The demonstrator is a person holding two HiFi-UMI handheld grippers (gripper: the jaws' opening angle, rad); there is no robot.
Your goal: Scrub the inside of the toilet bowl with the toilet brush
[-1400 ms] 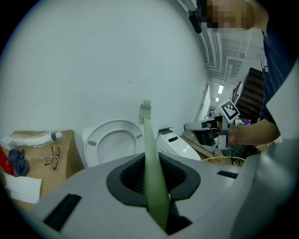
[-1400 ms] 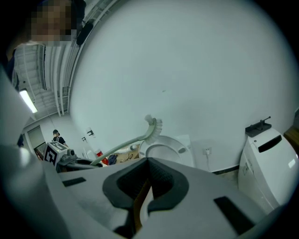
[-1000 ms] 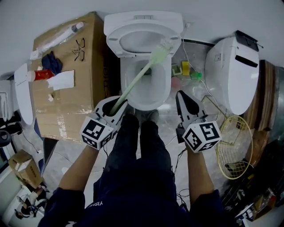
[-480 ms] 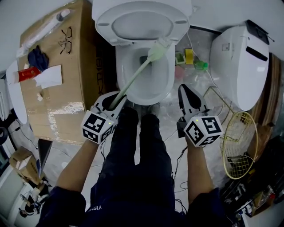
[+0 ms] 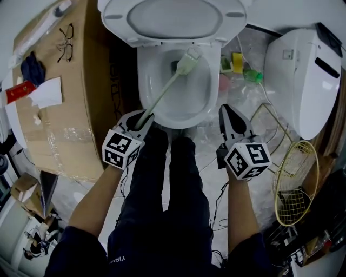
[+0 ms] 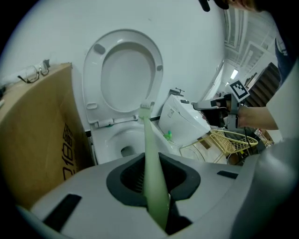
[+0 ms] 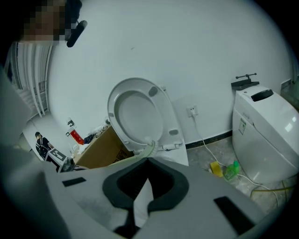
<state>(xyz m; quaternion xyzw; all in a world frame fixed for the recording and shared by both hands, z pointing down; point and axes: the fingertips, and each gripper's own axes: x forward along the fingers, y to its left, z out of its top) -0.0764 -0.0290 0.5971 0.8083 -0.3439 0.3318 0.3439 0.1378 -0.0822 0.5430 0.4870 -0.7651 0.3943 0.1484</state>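
Observation:
The white toilet [image 5: 145, 81] stands with its lid [image 5: 167, 16] raised, at the top of the head view. A pale green toilet brush [image 5: 165, 92] slants from my left gripper [image 5: 141, 116] up into the bowl. Its head [image 5: 186, 61] lies at the rear of the bowl, beside the dark drain. The left gripper is shut on the handle just in front of the bowl's near rim. In the left gripper view the brush [image 6: 149, 140] runs out between the jaws of the left gripper [image 6: 154, 163] toward the toilet [image 6: 117, 137]. My right gripper [image 5: 223, 109] is shut and empty, to the right of the bowl.
A cardboard box [image 5: 59, 108] with glasses [image 5: 65, 48], a dark cloth and papers stands left of the toilet. Another white toilet unit [image 5: 303, 76] is at the right, with a yellow wire basket [image 5: 294, 178] below it. A green bottle [image 5: 251, 76] and cables lie on the floor. The person's legs [image 5: 167, 195] are below.
The brush head has come off the back right rim and moved left and down into the bowl. The head camera has tilted, so the toilet sits higher. The right gripper stays shut beside the bowl.

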